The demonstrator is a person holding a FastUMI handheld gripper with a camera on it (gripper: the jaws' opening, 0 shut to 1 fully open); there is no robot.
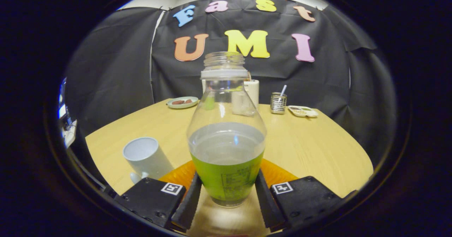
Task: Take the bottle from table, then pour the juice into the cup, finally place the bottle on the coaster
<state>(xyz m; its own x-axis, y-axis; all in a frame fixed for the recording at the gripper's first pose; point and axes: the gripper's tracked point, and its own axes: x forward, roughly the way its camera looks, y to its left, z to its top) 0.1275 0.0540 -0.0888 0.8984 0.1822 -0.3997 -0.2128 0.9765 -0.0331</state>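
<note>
A clear, uncapped bottle [226,138] with a green label stands upright between my fingers, about half full of liquid. My gripper [228,176] is shut on the bottle, one finger pressing each side of its lower, labelled part. An orange coaster [279,175] shows on both sides of the bottle, just beyond the fingertips; I cannot tell whether the bottle's base touches it or hangs above it. A white cup [145,156] stands on the wooden table [317,148] to the left of the bottle, next to the coaster, with its open mouth showing.
At the table's far edge sit a plate with food [182,102], a white paper roll [253,90] behind the bottle, a metal holder with a straw [278,102] and a small dish [303,111]. Bare tabletop lies to the right of the coaster.
</note>
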